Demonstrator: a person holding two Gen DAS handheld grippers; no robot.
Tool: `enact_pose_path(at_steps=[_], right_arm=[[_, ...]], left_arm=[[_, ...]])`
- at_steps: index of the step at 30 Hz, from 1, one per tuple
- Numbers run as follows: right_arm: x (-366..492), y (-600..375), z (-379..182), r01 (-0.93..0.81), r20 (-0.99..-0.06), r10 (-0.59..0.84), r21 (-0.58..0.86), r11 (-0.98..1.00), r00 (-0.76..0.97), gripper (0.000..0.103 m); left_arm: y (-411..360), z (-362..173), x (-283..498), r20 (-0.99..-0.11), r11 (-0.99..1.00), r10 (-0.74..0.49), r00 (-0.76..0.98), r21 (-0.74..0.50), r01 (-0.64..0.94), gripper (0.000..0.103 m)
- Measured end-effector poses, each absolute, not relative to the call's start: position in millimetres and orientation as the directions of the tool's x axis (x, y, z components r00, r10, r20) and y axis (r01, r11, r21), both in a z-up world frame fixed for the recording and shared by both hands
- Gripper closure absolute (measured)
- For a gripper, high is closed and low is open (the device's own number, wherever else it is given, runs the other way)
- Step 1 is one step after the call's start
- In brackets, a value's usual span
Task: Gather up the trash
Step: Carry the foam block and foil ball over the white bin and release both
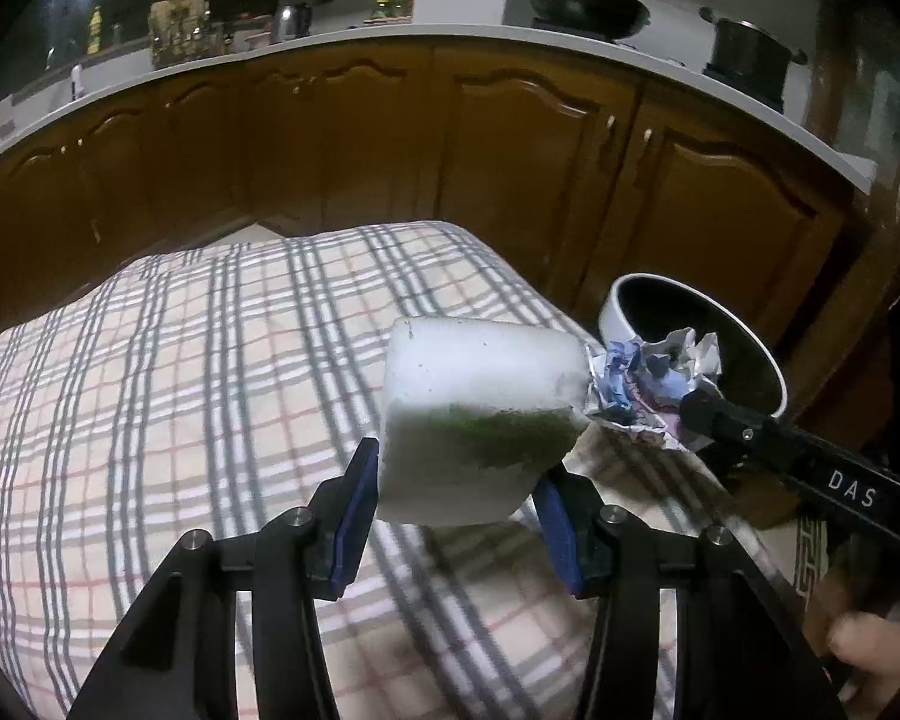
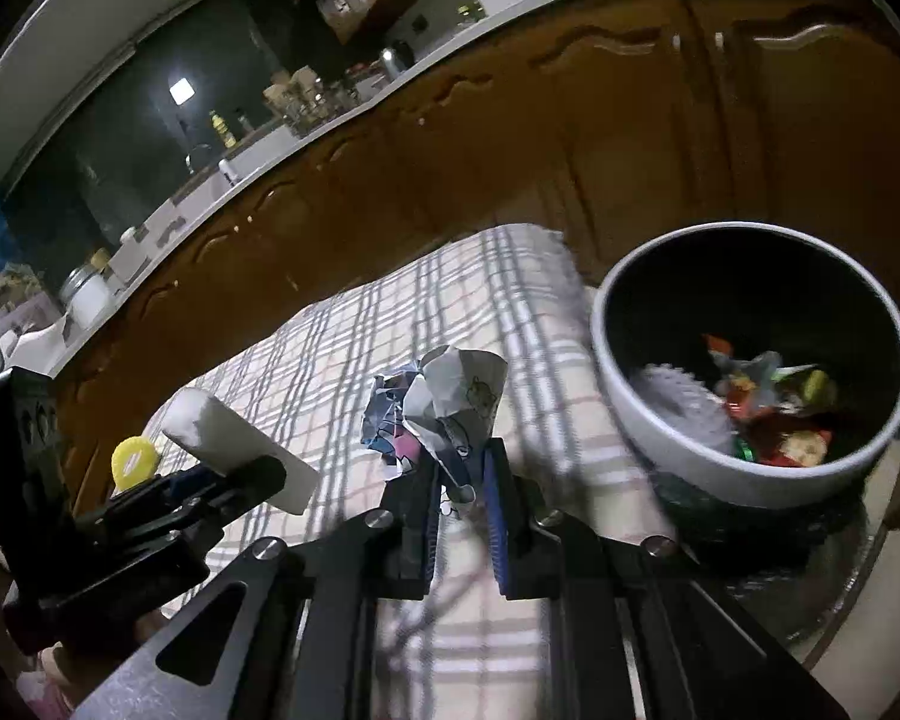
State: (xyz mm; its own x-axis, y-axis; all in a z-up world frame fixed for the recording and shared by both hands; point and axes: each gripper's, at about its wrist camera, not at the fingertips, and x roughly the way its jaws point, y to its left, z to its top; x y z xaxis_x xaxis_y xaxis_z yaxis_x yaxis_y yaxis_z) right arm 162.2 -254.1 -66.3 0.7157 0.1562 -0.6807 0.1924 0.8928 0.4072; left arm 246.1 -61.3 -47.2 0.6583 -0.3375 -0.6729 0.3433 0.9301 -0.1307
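Observation:
My left gripper (image 1: pixel 459 480) is shut on a white foam block (image 1: pixel 480 414) with a green smear on its underside, held above the checked tablecloth (image 1: pixel 180 372). My right gripper (image 2: pixel 462 480) is shut on a crumpled printed paper (image 2: pixel 438 414), also lifted over the cloth. A white bin with a dark inside (image 2: pixel 750 468) stands just to the right of the paper, with colourful wrappers (image 2: pixel 768 408) lying in it. In the left wrist view the paper (image 1: pixel 648 384) hangs beside the foam block, in front of the bin (image 1: pixel 624 306). The right wrist view shows the left gripper (image 2: pixel 210 480) with the foam block (image 2: pixel 240 450) at lower left.
A yellow round thing (image 2: pixel 133 461) lies on the cloth behind the left gripper. Brown cabinet doors (image 1: pixel 510 168) under a white counter (image 1: pixel 330 42) run close behind the table. A wok (image 1: pixel 582 3) and a pot (image 1: pixel 750 54) sit on the counter. A hand (image 1: pixel 870 660) shows at lower right.

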Motion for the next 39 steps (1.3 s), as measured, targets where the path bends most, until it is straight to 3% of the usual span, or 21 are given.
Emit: enact_pose_path(at_steps=[39], right_arm=[[108.4, -348.7, -49.6, 0.374, -0.669, -0.047, 0.355, 0.857, 0.742, 0.089]], left_arm=[[-173.1, -39.7, 274.2, -0.668, 0.843, -0.451, 0.591, -0.103, 0.527, 0.055]])
